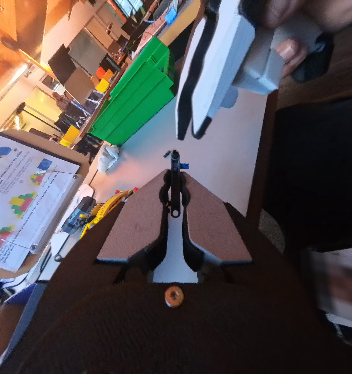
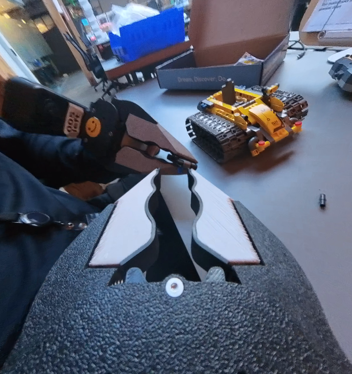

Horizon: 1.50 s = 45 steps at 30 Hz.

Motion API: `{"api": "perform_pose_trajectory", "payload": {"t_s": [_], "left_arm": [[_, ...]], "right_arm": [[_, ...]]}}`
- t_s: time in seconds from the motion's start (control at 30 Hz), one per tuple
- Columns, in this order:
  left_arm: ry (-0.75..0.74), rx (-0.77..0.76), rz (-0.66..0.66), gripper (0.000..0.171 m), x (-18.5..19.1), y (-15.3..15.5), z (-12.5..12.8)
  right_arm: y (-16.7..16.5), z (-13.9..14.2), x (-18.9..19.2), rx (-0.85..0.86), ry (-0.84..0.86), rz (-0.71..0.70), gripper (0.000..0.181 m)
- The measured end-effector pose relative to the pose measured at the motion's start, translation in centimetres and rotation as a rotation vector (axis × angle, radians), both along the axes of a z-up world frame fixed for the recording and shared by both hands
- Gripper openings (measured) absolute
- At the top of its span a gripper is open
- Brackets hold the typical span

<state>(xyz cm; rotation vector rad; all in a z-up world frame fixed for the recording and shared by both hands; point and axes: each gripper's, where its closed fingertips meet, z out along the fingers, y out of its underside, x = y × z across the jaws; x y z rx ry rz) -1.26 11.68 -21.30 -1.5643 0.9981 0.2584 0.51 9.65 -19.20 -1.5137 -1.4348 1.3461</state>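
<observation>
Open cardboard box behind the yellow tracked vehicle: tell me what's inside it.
Inside the open cardboard box, only the corner of a printed packet shows above the front wall. That wall and the raised lid hide the rest.

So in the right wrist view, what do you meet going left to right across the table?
Left gripper clamping a black beam → yellow tracked vehicle → small black pin → grey brick model at the far right edge.

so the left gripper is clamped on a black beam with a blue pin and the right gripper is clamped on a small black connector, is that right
Not quite. The left gripper is shut on the black beam with the blue pin, but the right gripper is open and empty. The right wrist view shows the small black connector lying loose on the table.
</observation>
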Motion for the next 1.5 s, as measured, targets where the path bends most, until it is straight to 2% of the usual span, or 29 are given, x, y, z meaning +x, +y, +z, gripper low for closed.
{"api": "perform_pose_trajectory", "payload": {"t_s": [0.1, 0.23, 0.6, 0.7, 0.8, 1.1, 1.37, 1.43, 1.47, 1.5], "left_arm": [[0.074, 0.033, 0.012, 0.005, -0.4, 0.2, -0.6], [0.228, 0.15, -0.05, 0.005, 0.1, -0.1, -1.1], [0.462, 0.134, -0.129, 0.004, 0.9, -0.8, -4.5], [0.445, 0.121, -0.154, 0.004, 1.1, -1.0, -4.5], [0.454, 0.128, -0.152, 0.004, 1.2, -1.0, -4.5], [0.45, 0.121, -0.166, 0.004, 1.3, -1.2, -4.6], [0.445, 0.107, -0.177, 0.004, 1.3, -1.5, -4.7], [0.442, 0.094, -0.165, 0.004, 1.1, -1.5, -4.7], [0.441, 0.098, -0.162, 0.005, 1.1, -1.4, -4.7], [0.447, 0.105, -0.16, 0.004, 1.1, -1.5, -4.7]], "right_arm": [[-0.2, -1.3, -0.3, 0.042, -0.037, -0.009, 0.026], [0.1, -1.8, -0.6, 0.117, -0.035, -0.019, 0.02], [-0.5, -5.6, -0.2, 0.144, -0.203, 0.067, 0.009], [-0.8, -5.8, 0.2, 0.092, -0.229, 0.095, 0.01], [-0.5, -5.9, 0.3, 0.105, -0.24, 0.091, 0.015], [-0.8, -6.2, -0.1, 0.084, -0.235, 0.111, 0.016], [-0.9, -6.3, -0.2, 0.1, -0.307, 0.225, 0.013], [-0.8, -6.4, -0.4, 0.057, -0.329, 0.257, 0.012], [-1.0, -6.7, -0.5, 0.014, -0.35, 0.279, 0.001], [-1.4, -7.1, -0.5, -0.006, -0.377, 0.305, 0.0]]}}
